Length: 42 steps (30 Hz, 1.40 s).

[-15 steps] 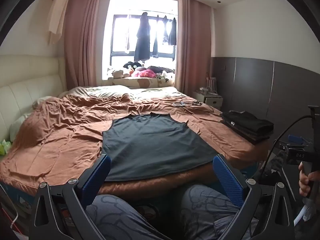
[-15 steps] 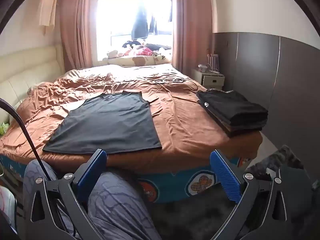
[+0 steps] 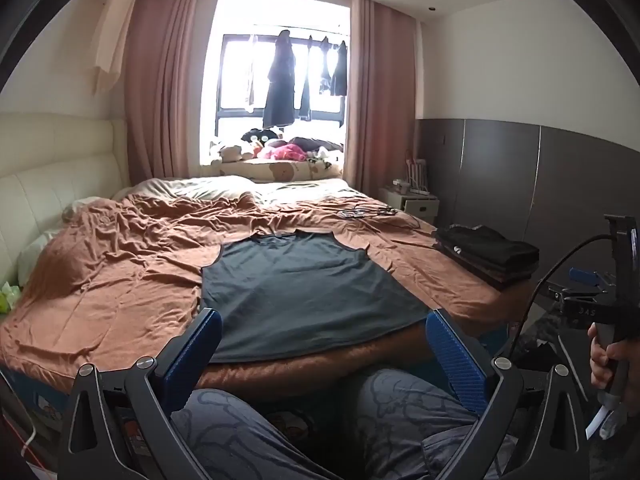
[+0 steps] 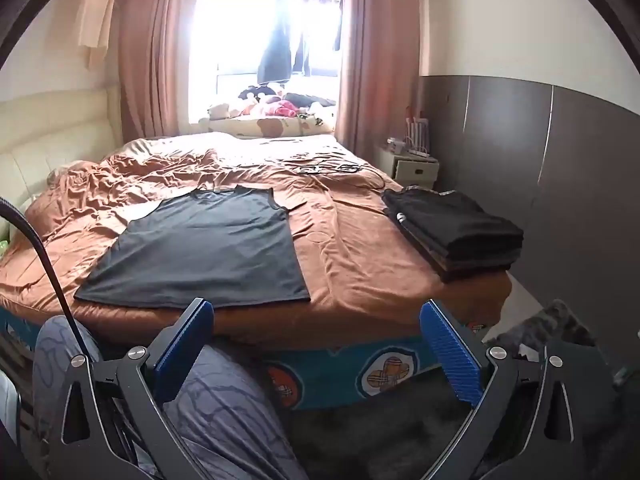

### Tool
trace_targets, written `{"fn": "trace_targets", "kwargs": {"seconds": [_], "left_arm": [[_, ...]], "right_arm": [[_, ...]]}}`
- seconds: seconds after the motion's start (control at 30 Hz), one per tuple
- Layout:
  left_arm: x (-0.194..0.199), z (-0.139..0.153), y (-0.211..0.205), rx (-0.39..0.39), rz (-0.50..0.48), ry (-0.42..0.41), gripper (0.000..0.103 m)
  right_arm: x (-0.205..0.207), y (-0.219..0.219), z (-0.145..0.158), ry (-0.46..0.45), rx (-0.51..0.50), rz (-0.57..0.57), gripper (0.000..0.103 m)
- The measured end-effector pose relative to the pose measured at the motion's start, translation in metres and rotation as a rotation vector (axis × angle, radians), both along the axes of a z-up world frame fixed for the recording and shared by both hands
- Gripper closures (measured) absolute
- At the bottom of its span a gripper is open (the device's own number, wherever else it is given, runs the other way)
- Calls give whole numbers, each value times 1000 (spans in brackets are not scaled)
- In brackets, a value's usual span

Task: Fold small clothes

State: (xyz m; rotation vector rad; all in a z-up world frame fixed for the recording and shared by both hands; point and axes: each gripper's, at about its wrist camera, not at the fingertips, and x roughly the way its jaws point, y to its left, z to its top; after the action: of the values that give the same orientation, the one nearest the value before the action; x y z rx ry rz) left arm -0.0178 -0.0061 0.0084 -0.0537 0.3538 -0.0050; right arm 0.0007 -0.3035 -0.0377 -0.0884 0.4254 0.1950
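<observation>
1. The big bed with the rumpled brown sheet (image 3: 120,280) looks the same as half a second ago — nothing has moved, so folding has not started.
2. The dark grey sleeveless top (image 3: 304,292) lies flat near the bed's front edge.
3. A stack of folded black clothes (image 4: 456,232) shows best in the right view.
4. The left gripper (image 3: 324,344) and the right gripper (image 4: 316,340) are wide apart — both empty.
5. Only the left view shows the right hand (image 3: 608,356).
</observation>
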Motion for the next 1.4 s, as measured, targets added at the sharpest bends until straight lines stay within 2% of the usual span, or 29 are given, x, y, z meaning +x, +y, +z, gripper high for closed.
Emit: {"fn": "trace_targets", "kwargs": {"seconds": [0.5, 1.4], "left_arm": [[2, -1, -1, -9, 16, -1, 0], [-6, -1, -3, -4, 21, -20, 0]], "right_arm": [[-5, -15, 2, -6, 23, -11, 0], [-10, -16, 2, -17, 29, -29, 0]]}}
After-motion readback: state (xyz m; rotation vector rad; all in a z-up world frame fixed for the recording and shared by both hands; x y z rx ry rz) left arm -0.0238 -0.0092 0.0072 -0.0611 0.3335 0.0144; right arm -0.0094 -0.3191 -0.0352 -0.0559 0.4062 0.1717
